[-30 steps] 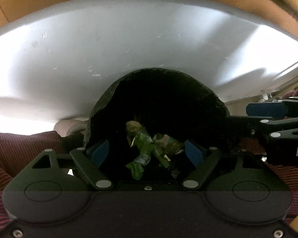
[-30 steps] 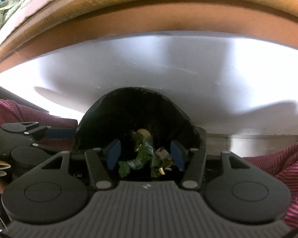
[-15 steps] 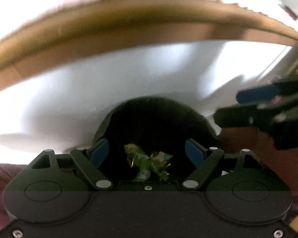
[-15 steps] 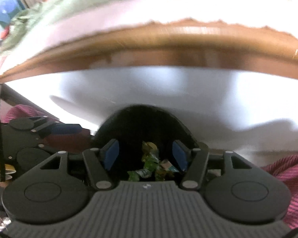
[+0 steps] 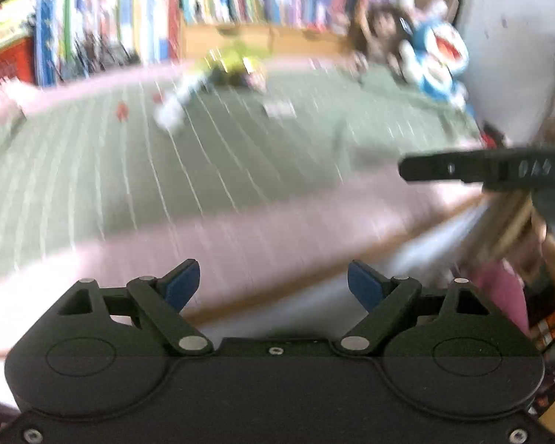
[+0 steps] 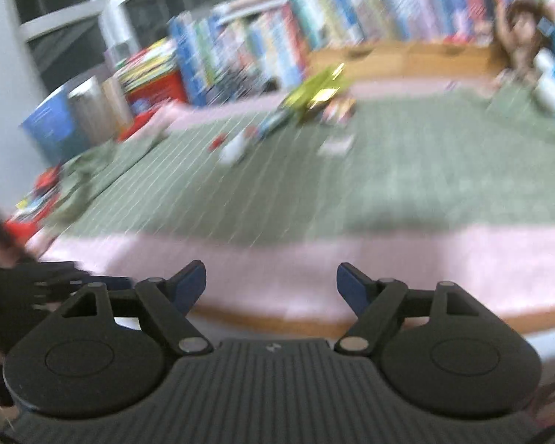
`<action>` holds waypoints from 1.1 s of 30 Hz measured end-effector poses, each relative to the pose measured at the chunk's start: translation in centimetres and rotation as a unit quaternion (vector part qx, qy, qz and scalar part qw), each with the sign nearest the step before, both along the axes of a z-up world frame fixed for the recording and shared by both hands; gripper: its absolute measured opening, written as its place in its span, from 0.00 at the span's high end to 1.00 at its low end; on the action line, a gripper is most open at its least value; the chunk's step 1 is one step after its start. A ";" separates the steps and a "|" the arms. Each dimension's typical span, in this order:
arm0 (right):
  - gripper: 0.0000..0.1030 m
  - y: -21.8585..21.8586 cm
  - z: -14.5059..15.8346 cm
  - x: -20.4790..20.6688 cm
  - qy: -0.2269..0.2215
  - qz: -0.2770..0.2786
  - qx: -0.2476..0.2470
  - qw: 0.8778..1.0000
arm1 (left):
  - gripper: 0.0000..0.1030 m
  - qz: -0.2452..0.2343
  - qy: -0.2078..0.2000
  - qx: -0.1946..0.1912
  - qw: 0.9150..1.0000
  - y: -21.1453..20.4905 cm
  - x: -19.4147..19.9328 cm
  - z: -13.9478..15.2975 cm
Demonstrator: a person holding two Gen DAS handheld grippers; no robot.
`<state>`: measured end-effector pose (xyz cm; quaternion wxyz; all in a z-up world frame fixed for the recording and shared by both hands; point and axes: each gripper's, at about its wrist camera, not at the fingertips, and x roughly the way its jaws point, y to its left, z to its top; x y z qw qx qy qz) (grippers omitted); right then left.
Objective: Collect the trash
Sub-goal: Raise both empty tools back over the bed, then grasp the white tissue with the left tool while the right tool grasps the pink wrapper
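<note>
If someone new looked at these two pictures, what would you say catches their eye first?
Probably the green mat with white grid lines that fills the middle of both blurred views, with a small cluster of litter at its far side, the yellow-green wrapper brightest. Behind it runs a long row of colourful books, and a blue and white plush toy sits at the far right. Both the left gripper and right gripper are open and empty.

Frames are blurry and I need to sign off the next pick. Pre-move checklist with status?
1. Left hand-held gripper open and empty: ok.
2. Right hand-held gripper open and empty: ok.
3. Trash left to collect: ok, yellow-green wrapper and small white scrap lie on the green mat.
4. Target between the fingers: not ok, both lie far ahead.
5. Image sharpness: not ok, motion blur.
6. Trash bin location: cannot tell, out of view.
</note>
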<state>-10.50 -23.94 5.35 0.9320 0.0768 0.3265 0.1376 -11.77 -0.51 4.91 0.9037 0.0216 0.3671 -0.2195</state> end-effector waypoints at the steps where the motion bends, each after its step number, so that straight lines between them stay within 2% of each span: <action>1: 0.17 0.0 0.2 0.7 -0.010 -0.010 -0.006 1.000 | 0.16 0.008 -0.010 -0.005 1.000 0.3 0.8 0.5; 6: 0.16 -0.3 0.8 3.8 -0.062 -0.044 -0.034 0.997 | 0.16 0.055 -0.063 -0.035 0.996 0.3 5.4 2.0; 10: 0.15 0.4 0.3 6.7 -0.078 -0.059 -0.037 0.995 | 0.16 0.123 -0.093 -0.051 0.987 0.7 10.1 1.6; 16: 0.15 1.4 -2.4 11.9 -0.041 -0.052 -0.017 0.998 | 0.19 0.185 -0.060 -0.045 0.980 0.4 17.6 -1.7; 20: 0.15 1.6 -3.9 15.4 -0.011 -0.054 -0.007 0.998 | 0.22 0.206 -0.048 -0.035 0.977 0.0 21.5 -3.6; 23: 0.15 2.5 -4.6 17.7 -0.001 -0.051 -0.021 0.998 | 0.29 0.220 -0.032 -0.032 0.974 -0.1 23.5 -4.8; 25: 0.15 3.1 -5.0 19.0 0.001 -0.049 -0.032 0.998 | 0.38 0.232 -0.028 -0.033 0.972 0.1 24.3 -5.4; 26: 0.15 3.4 -5.2 19.7 0.002 -0.048 -0.038 0.998 | 0.57 0.233 -0.038 -0.025 0.971 -0.1 24.5 -5.5; 27: 0.15 3.6 -5.5 20.3 0.003 -0.048 -0.044 0.998 | 0.66 0.224 -0.039 -0.018 0.974 -0.2 24.7 -5.6; 28: 0.18 3.8 -5.8 20.8 0.005 -0.048 -0.051 0.998 | 0.71 0.217 -0.040 -0.022 0.975 -0.1 24.8 -5.6; 30: 0.28 4.0 -6.5 21.9 0.020 -0.053 -0.062 0.996 | 0.74 0.211 -0.040 -0.027 0.976 -0.1 24.6 -5.4; 32: 0.54 4.2 -6.7 21.9 0.014 -0.059 -0.072 0.996 | 0.74 0.200 -0.045 -0.018 0.979 -0.2 24.1 -5.3; 33: 0.54 4.2 -6.6 21.8 0.013 -0.057 -0.074 0.996 | 0.74 0.196 -0.046 -0.015 0.979 -0.3 23.8 -5.1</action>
